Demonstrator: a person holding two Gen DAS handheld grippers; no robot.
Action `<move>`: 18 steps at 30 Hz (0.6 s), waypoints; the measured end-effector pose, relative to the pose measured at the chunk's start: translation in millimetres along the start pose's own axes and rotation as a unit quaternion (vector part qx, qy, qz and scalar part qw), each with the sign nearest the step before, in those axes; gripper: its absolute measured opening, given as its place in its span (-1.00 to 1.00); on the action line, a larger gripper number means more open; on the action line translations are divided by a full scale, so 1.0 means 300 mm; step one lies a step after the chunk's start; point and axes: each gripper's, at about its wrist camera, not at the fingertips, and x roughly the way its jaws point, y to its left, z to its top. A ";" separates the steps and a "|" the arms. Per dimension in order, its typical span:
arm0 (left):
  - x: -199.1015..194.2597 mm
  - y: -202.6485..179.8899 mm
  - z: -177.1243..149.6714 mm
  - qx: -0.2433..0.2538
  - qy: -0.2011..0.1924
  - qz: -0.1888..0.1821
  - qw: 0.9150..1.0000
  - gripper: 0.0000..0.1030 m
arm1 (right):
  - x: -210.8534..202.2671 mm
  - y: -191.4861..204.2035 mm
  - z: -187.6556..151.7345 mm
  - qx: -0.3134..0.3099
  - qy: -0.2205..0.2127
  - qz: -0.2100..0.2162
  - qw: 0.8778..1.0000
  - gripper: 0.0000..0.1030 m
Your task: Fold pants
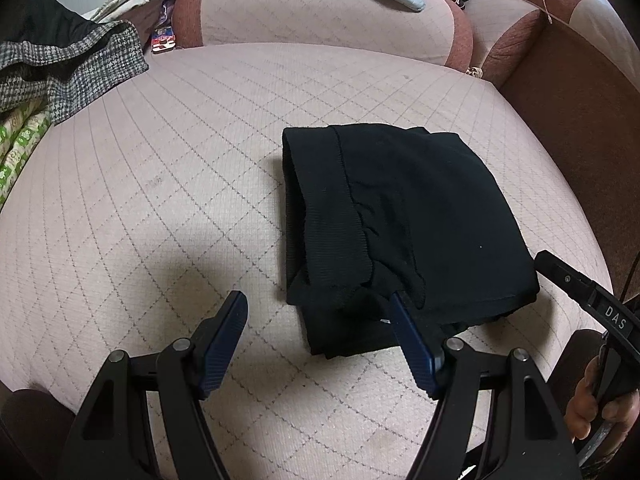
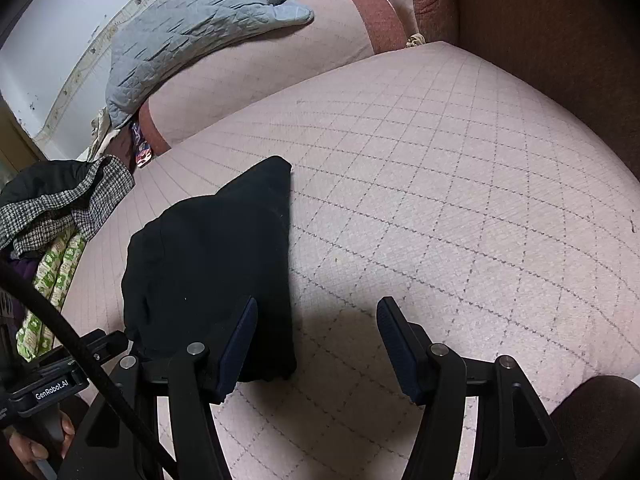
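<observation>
beside the folded pants (image 1: 400, 216), a houndstooth garment (image 1: 68, 68) heaps, well apart.

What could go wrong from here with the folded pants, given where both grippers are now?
1. The left gripper is open, and its right finger appears tucked among the near layers of the pants; pulling back could drag the fold open.
2. The right gripper is open too, with one finger over the pants' edge, so a sideways move might rumple it.
</observation>
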 end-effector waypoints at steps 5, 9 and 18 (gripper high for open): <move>-0.001 0.008 0.002 -0.002 -0.002 0.004 1.000 0.41 | 0.002 0.000 0.001 0.000 0.001 -0.003 1.000 0.30; -0.017 0.009 0.005 0.000 -0.014 0.010 1.000 0.41 | -0.001 0.005 -0.003 -0.003 0.000 -0.004 1.000 0.30; -0.041 -0.005 0.006 0.009 -0.031 0.016 0.999 0.41 | -0.002 0.010 -0.009 -0.007 0.000 -0.005 1.000 0.30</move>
